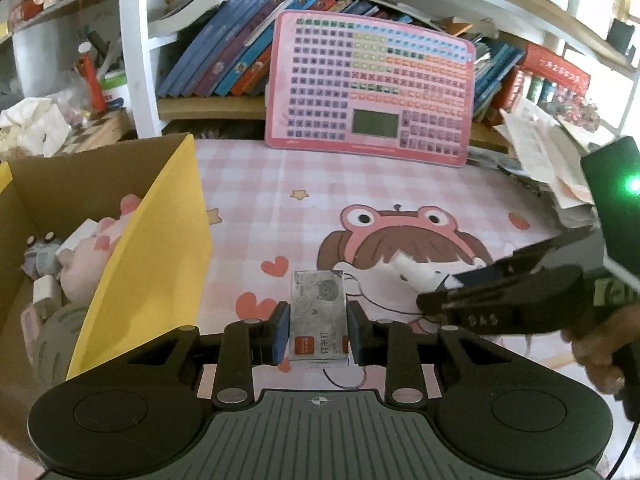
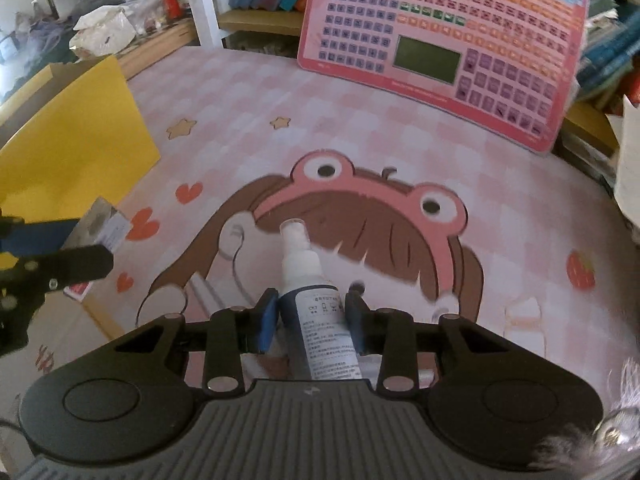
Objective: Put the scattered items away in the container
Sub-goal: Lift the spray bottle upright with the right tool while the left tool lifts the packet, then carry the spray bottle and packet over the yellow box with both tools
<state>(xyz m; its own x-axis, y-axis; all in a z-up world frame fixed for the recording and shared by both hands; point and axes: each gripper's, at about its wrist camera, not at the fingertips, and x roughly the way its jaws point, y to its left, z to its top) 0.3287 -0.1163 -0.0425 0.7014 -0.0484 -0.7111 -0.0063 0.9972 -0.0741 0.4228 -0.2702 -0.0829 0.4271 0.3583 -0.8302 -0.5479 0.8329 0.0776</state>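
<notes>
Left wrist view: the left tongs [image 1: 318, 330] are clamped on a staple box [image 1: 319, 314]; the cardboard box [image 1: 80, 184] stands at the surface's left edge.

Right wrist view: the right tongs [image 2: 310, 316] grip a spray bottle [image 2: 316, 320]. I judge both are in the carrying step, and next each must go over the box to release

A pink checked desk mat [image 1: 256, 184] with a cartoon frog-hooded girl covered the desk. Behind it stood a white shelf unit [image 1: 134, 60] packed with leaning books [image 1: 224, 56] (mostly blue spines), a pink keyboard-style learning board [image 1: 372, 88] propped against them. Loose papers [image 1: 548, 152] were heaped at the right, and daylight came in from that side.
</notes>
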